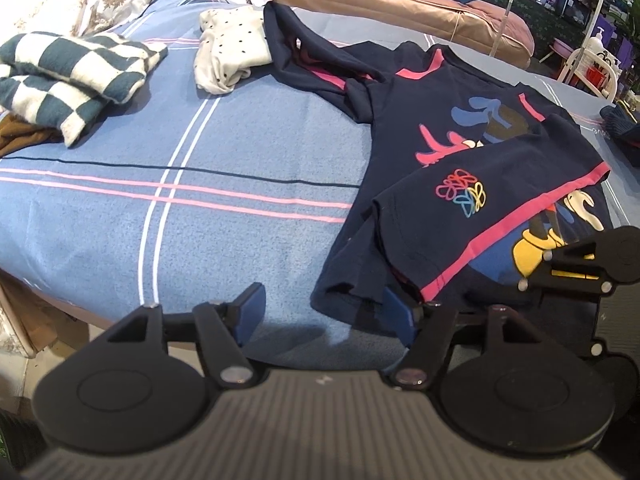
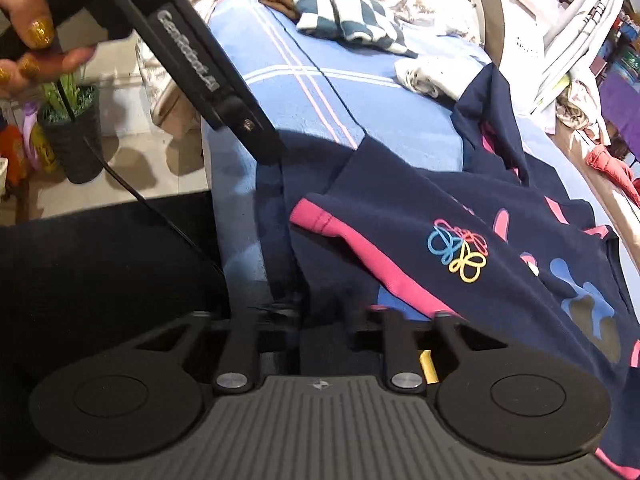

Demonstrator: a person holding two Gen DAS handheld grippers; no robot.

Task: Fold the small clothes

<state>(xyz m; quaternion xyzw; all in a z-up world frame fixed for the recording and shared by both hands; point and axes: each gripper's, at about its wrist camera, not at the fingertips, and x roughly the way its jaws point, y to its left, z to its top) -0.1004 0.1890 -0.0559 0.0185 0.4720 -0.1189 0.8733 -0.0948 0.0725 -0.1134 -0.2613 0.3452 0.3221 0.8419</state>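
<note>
Folding in progress: the navy shirt (image 1: 472, 148) lies on the blue bed (image 1: 224, 152), one sleeve already turned over its print. My left tongs (image 1: 326, 308) gape at the shirt's near hem, gripping nothing; my right tongs (image 2: 326, 322) look nearly closed, grip unclear. Next, pinch the hem and carry it toward the collar; left of the shirt the bed lies bare.

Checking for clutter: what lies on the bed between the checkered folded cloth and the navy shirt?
In the left wrist view, a crumpled white polka-dot garment lies between the checkered cloth and the navy shirt, towards the far side; nearer, only bare blue bedsheet.
</note>
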